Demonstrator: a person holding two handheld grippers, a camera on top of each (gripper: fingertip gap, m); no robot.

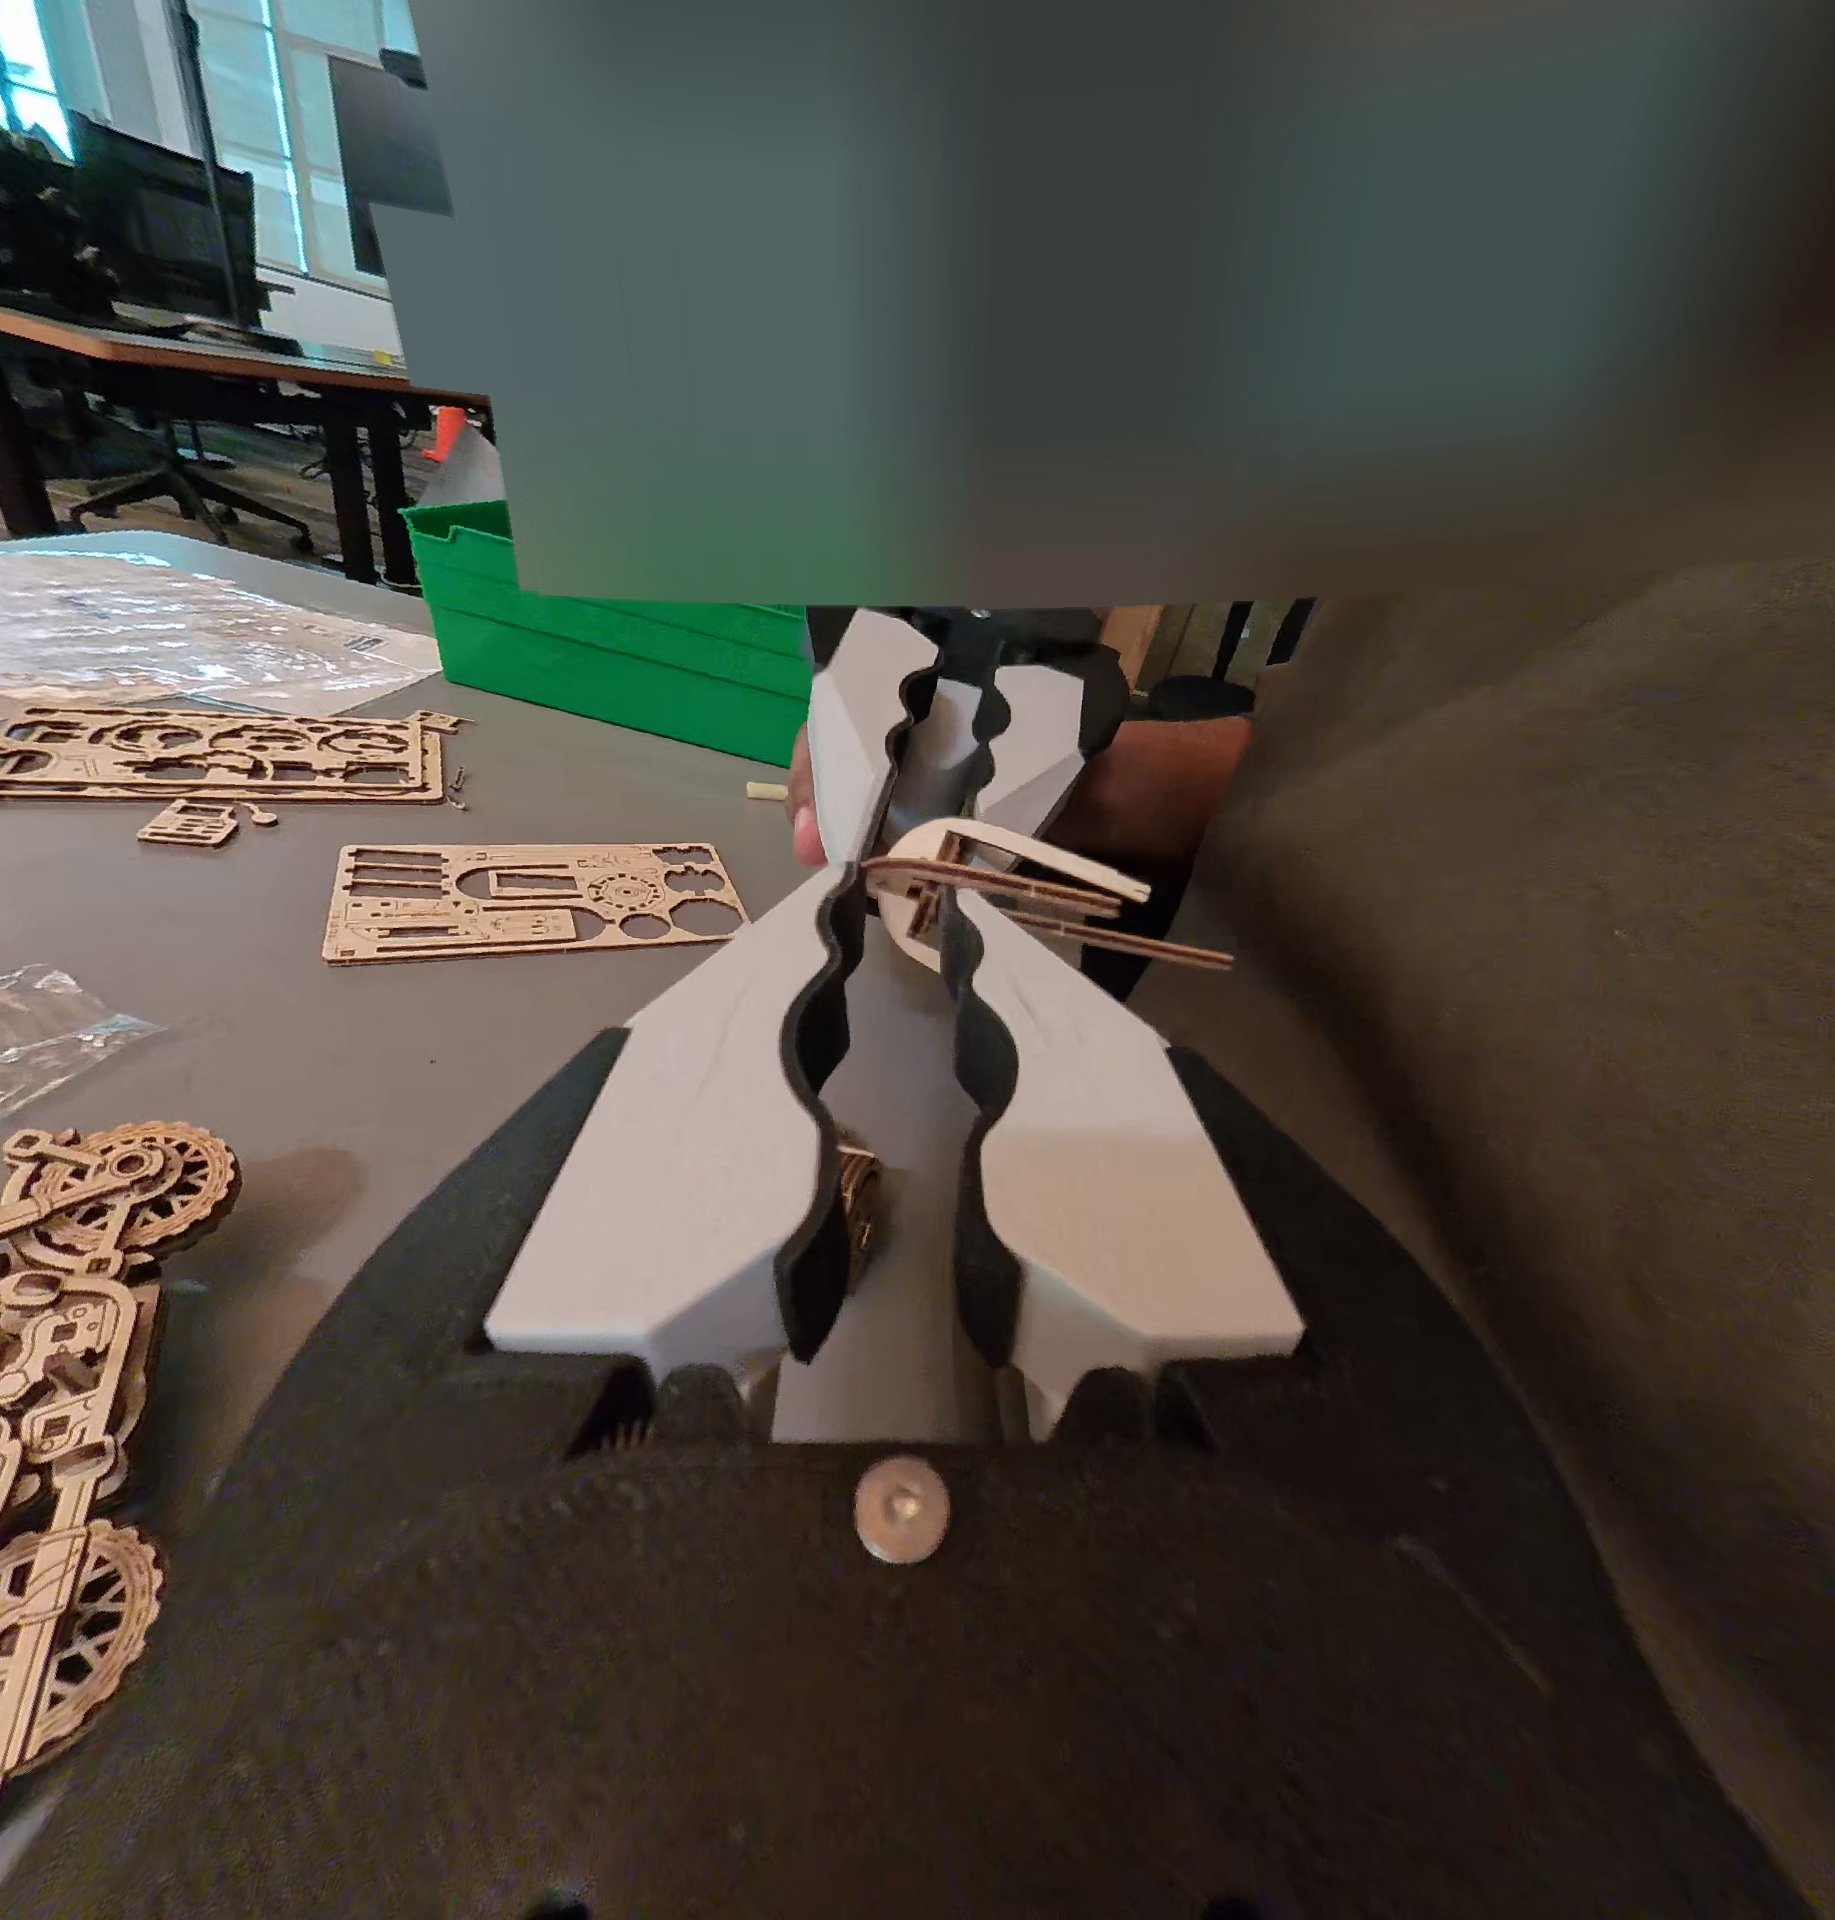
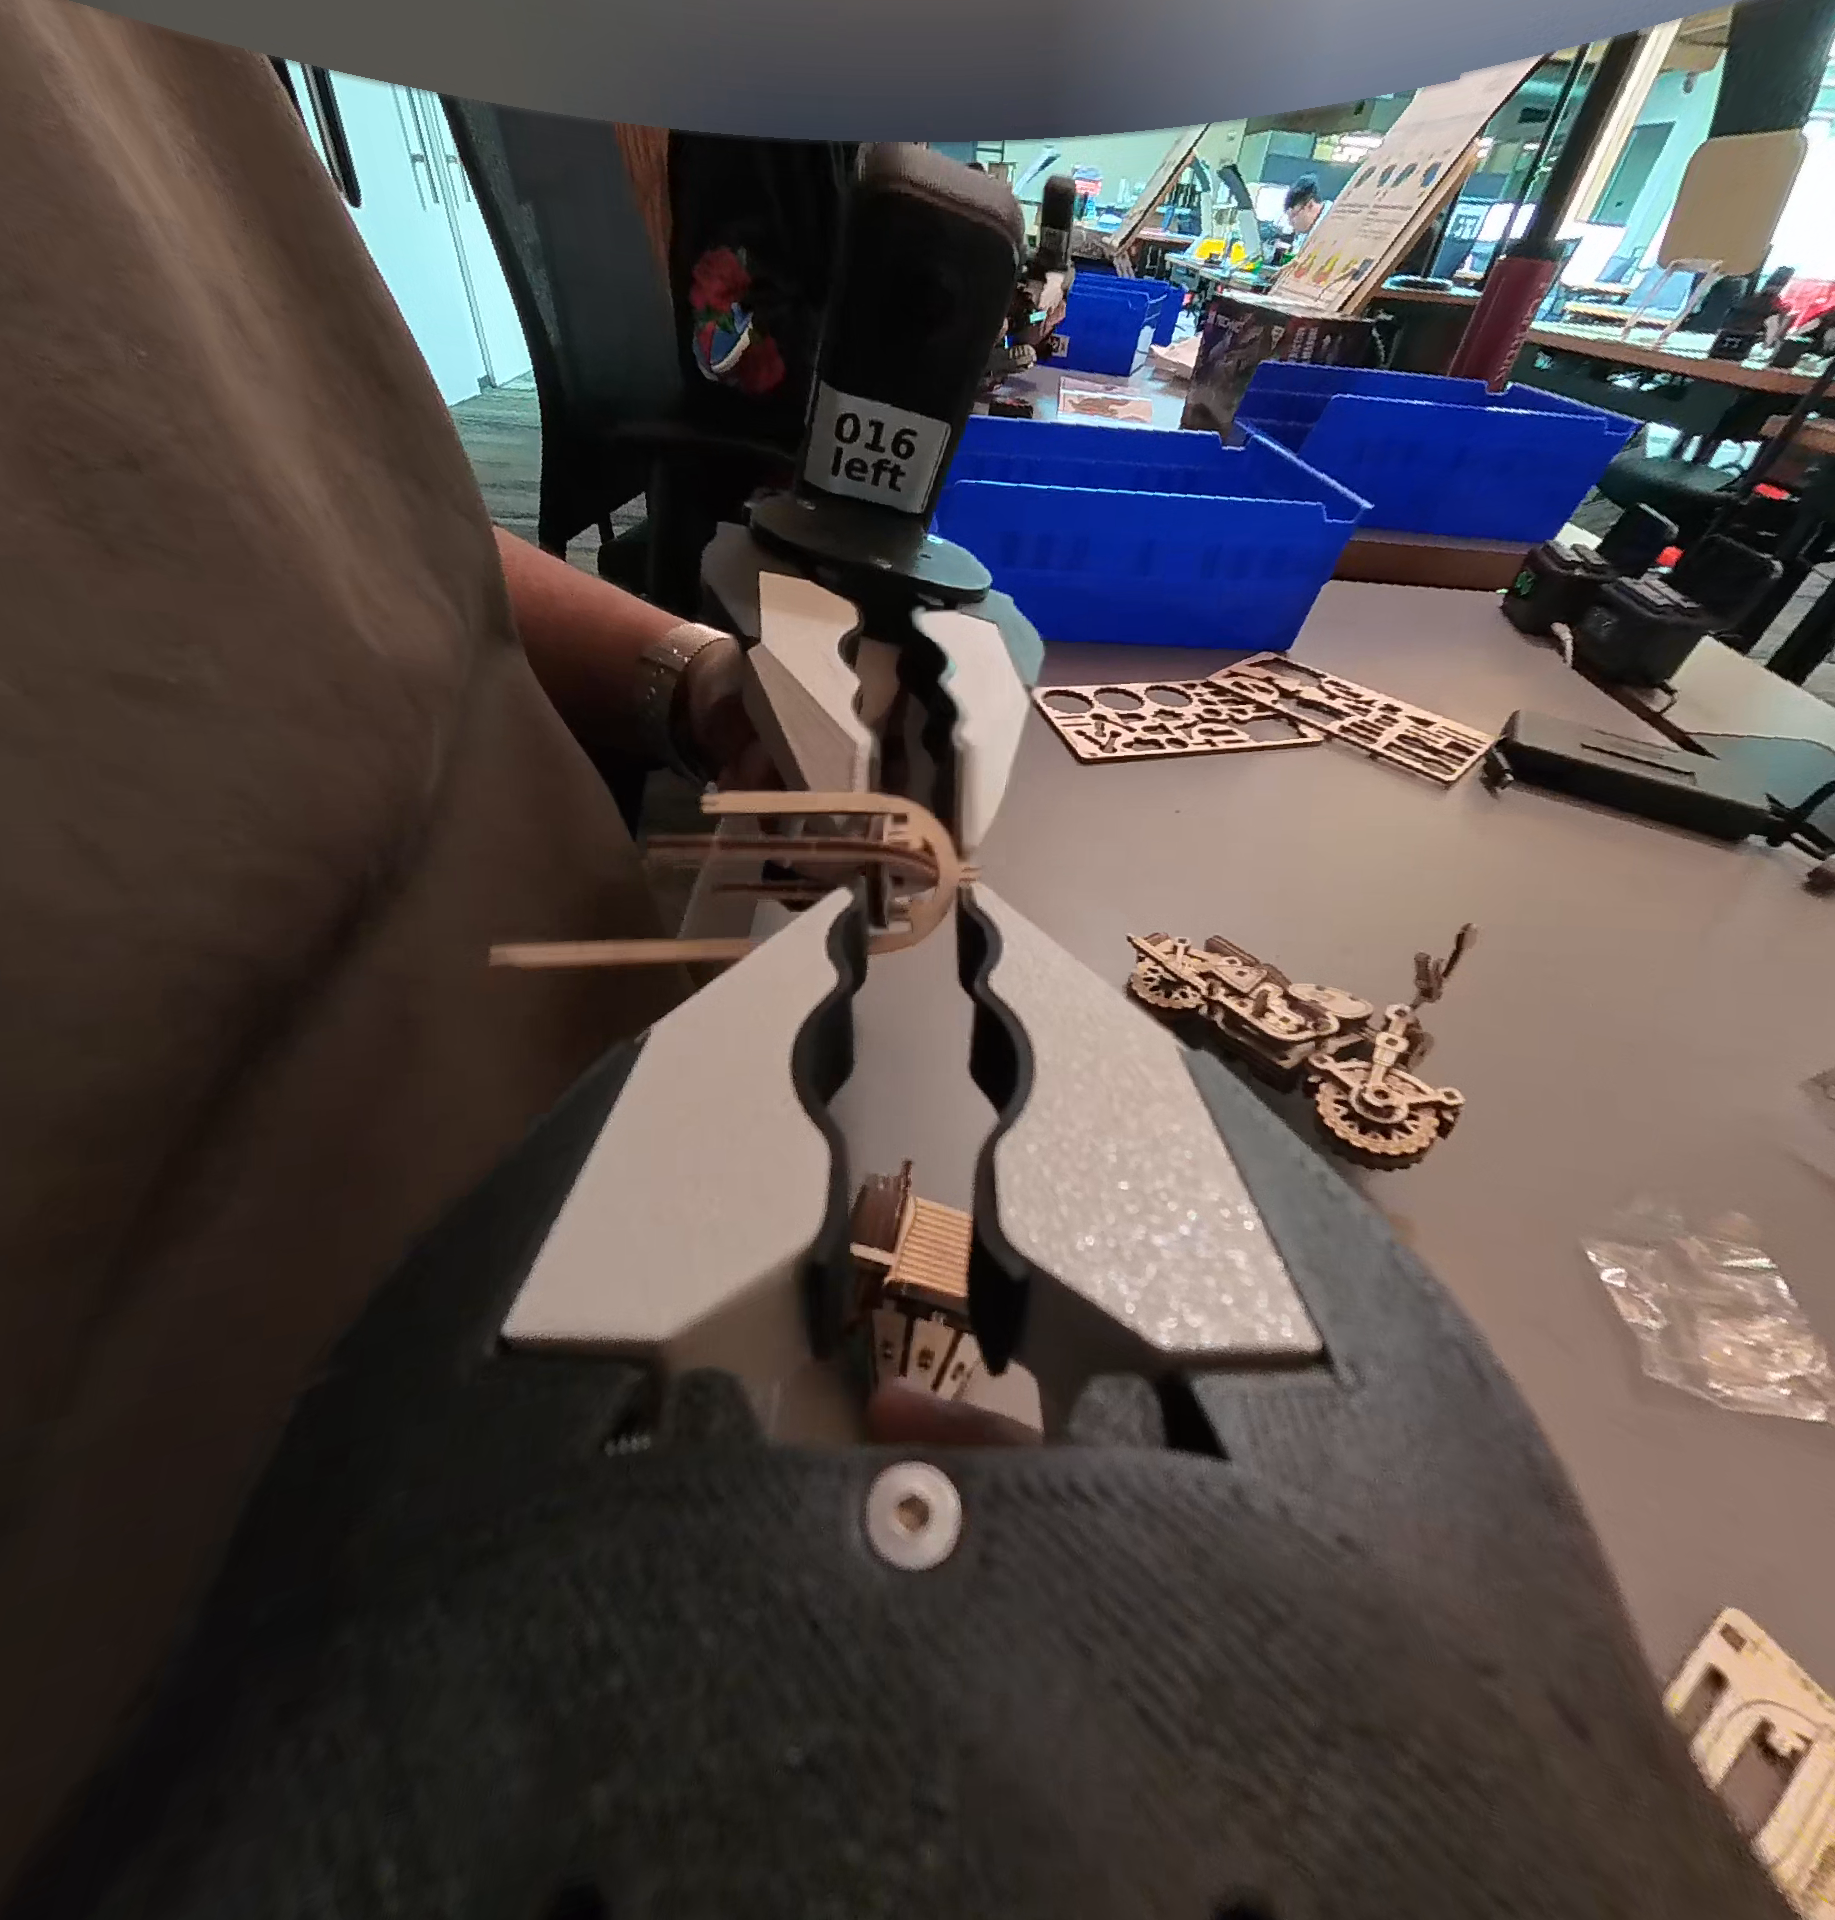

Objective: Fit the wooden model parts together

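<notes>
over the grey counter (image 1: 580, 1039) you hold both tools tip to tip. left hand-held gripper (image 1: 897, 883): jaws narrow, tips pinching the curved wooden part (image 1: 996, 883), lifted above the counter with its thin strips poking toward your shirt. right hand-held gripper (image 2: 908, 909): jaws narrow, tips at the same part (image 2: 892, 883), firm grip unclear. farther right the built wooden motorcycle (image 2: 1308, 1029) lies on the counter, cut-out sheets (image 2: 1256, 717) behind it.
</notes>
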